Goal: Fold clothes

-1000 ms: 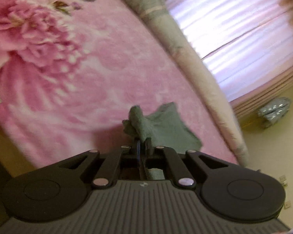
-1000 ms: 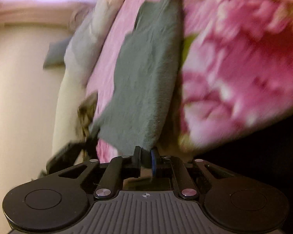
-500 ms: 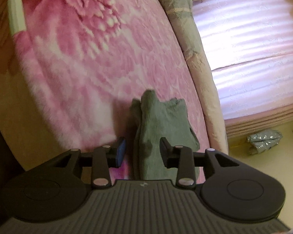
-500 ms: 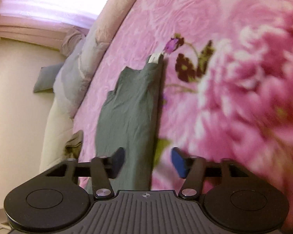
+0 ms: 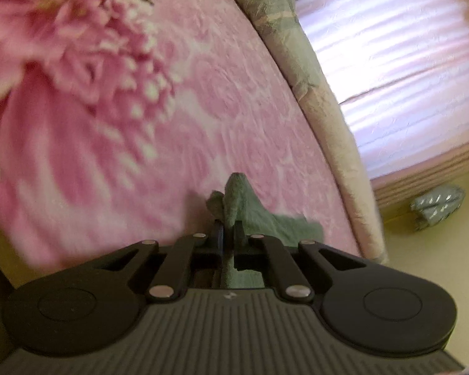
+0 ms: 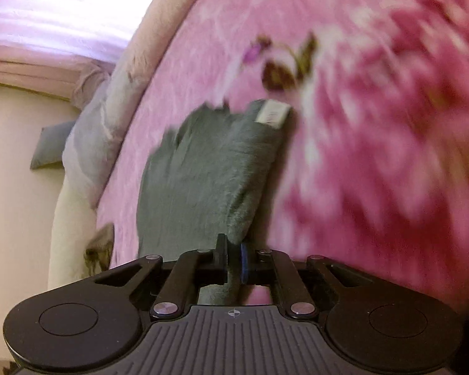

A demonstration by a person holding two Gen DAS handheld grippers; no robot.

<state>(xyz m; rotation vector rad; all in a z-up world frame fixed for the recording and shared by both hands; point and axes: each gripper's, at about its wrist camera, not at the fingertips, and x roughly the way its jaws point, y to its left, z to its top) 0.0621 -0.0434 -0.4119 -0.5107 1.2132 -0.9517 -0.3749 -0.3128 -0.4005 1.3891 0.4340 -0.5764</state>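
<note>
Left gripper (image 5: 229, 231): jaws closed, pinching a bunched edge of the grey-green garment (image 5: 250, 212), which lies just ahead on the pink floral blanket (image 5: 203, 109). Right gripper (image 6: 233, 257): jaws closed on the garment's (image 6: 203, 175) near edge; its white label (image 6: 272, 114) lies at the far end.

The right gripper (image 6: 233, 257) is pinching the near end of a grey cloth (image 6: 203, 175). The cloth is lying on a pink blanket (image 6: 359, 156) with big flowers, near the bed's left edge. A white tag (image 6: 272, 114) is sitting at the cloth's far corner. The picture is looking blurry.
</note>
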